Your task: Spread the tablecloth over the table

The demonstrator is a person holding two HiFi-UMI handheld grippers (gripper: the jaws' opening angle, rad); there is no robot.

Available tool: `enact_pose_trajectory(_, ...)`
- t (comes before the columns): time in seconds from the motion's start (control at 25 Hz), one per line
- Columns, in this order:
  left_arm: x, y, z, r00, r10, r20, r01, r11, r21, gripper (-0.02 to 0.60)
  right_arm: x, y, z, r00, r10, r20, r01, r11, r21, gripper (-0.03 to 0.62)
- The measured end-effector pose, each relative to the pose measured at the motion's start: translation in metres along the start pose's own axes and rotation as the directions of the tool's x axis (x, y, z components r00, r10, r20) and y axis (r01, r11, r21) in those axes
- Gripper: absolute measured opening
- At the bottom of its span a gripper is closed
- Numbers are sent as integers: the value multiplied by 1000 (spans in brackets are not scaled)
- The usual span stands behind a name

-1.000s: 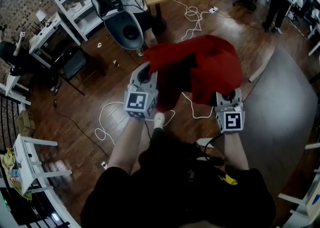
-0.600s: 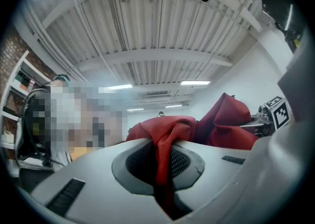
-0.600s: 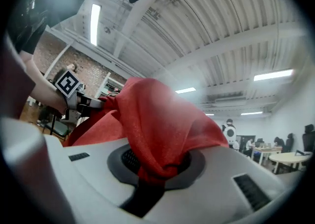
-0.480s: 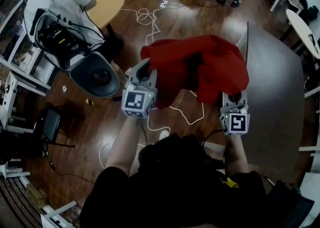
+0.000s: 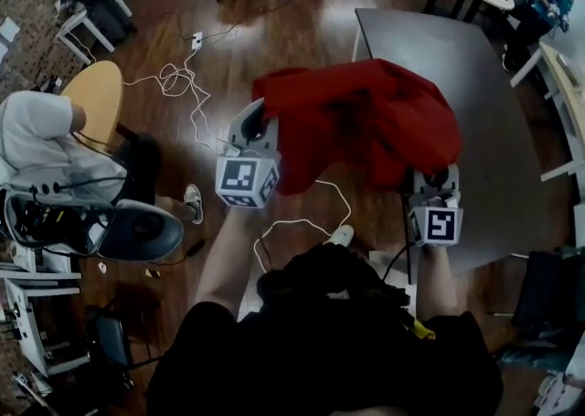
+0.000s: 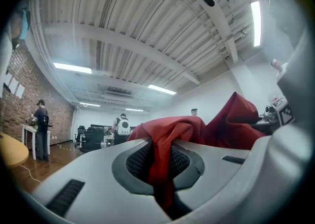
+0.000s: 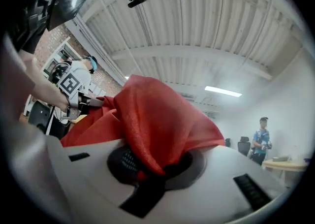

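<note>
Pinching the soft, floppy, light-looking tablecloth (image 5: 366, 122) in left gripper (image 5: 260, 123) and right gripper (image 5: 437, 175) jaws, bunched centre-frame by the bench (image 5: 411, 35), probably best held at corners.

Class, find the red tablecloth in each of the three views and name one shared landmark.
Head view: the tablecloth is central, bunched, overlapping the dark table at its near corner.
Left gripper view: tablecloth from centre to right, a fold pinched in the jaws.
Right gripper view: tablecloth at centre, bulging out of the shut jaws.
Shared landmark: the marker cube on the left gripper, seen in the head view and upper left in the right gripper view.
</note>
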State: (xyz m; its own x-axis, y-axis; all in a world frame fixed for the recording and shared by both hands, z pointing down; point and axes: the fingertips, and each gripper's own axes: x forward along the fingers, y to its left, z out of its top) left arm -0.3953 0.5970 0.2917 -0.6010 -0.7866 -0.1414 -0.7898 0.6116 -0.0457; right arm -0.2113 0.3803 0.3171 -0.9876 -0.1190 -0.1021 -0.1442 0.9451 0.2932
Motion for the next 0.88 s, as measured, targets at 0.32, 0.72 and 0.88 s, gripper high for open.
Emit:
enact_pose_trajectory(0.32, 173, -61, 12, 979, -203, 35, 201, 978, 51, 12, 14, -127, -21, 971, -236, 25, 236, 971, 30, 67)
enact_pose_trajectory(0.72, 362, -162, 7, 883, -466, 63, 459, 883, 99, 12, -31, -250, -53, 843, -534, -69, 530, 845, -66, 67)
enact_pose_trajectory(0.88, 447, -226, -15, 775, -628, 78, 623, 779, 75, 12, -44, -285, -72, 726, -675, -128, 657, 737, -160, 67)
